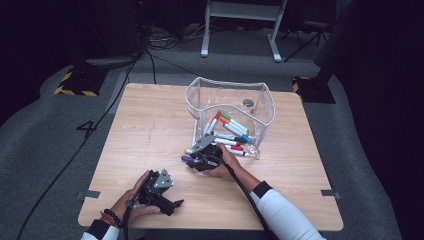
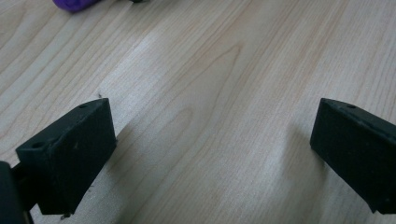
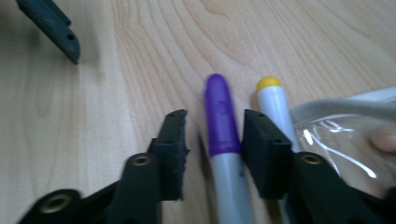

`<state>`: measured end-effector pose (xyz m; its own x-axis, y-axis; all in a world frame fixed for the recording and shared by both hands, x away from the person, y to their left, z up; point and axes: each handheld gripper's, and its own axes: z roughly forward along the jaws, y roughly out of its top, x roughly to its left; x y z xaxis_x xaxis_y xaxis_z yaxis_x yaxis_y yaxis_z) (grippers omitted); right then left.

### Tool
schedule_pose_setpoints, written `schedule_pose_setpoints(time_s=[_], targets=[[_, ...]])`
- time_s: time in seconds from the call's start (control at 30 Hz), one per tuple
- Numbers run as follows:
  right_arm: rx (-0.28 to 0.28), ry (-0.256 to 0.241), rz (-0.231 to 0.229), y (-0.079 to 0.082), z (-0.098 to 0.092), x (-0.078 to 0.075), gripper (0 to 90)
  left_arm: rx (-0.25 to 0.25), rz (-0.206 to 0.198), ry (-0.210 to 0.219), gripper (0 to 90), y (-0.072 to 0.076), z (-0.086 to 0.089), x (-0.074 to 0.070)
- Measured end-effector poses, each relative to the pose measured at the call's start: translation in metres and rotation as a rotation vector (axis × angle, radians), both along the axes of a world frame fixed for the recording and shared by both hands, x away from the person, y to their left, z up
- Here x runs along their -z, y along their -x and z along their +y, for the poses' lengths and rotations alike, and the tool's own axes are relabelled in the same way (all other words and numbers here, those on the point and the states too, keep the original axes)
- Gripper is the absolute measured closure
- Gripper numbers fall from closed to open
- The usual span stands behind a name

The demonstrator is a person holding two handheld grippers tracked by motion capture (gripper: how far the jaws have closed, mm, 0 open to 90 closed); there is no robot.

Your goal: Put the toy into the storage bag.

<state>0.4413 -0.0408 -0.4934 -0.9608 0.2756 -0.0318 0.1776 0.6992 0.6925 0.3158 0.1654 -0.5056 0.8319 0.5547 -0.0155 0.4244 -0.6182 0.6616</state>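
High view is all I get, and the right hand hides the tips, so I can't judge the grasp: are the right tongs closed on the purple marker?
Observer: No. In the right gripper view the right tongs are open. The purple marker lies between the jaws, with a gap showing on one side.
Operator: Anything else close to those jaws?
Observer: A yellow-capped marker lies just outside one jaw, alongside the purple one and next to the edge of the clear pouch.
Operator: And the left tongs?
Observer: In the left gripper view the left tongs are wide open over the bare table, with nothing between the jaws.
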Motion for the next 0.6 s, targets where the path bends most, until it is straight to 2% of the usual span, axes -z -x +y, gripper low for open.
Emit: schedule_pose_setpoints(time_s=[0.1, 0.17, 0.2, 0.27, 0.33, 0.4, 0.43, 0.47, 0.6], targets=[[-0.005, -0.013, 0.010, 0.004, -0.008, 0.001, 73.3, 0.000, 0.000, 0.000, 0.5, 0.000, 0.000, 0.000], [0.002, -0.014, 0.012, 0.009, -0.015, 0.001, 74.2, 0.000, 0.000, 0.000, 0.5, 0.000, 0.000, 0.000], [-0.006, -0.016, 0.020, 0.015, -0.026, 0.001, 74.5, 0.000, 0.000, 0.000, 0.5, 0.000, 0.000, 0.000], [-0.007, -0.017, 0.019, 0.018, -0.030, 0.001, 74.5, 0.000, 0.000, 0.000, 0.5, 0.000, 0.000, 0.000], [-0.003, -0.023, 0.025, 0.032, -0.056, 0.001, 74.6, 0.001, 0.001, 0.000, 0.4, 0.000, 0.000, 0.000], [0.000, -0.022, 0.025, 0.035, -0.061, 0.001, 74.8, -0.002, 0.003, 0.001, 0.3, 0.000, 0.000, 0.000], [0.010, -0.023, 0.024, 0.041, -0.079, 0.001, 74.9, -0.003, 0.003, 0.001, 0.2, -0.001, -0.001, 0.000], [0.010, -0.023, 0.024, 0.041, -0.079, 0.001, 74.9, -0.003, 0.003, 0.001, 0.2, -0.001, -0.001, 0.000], [0.027, -0.040, 0.037, 0.049, -0.102, 0.002, 74.9, -0.001, 0.003, 0.001, 0.2, -0.001, -0.001, 0.000]])
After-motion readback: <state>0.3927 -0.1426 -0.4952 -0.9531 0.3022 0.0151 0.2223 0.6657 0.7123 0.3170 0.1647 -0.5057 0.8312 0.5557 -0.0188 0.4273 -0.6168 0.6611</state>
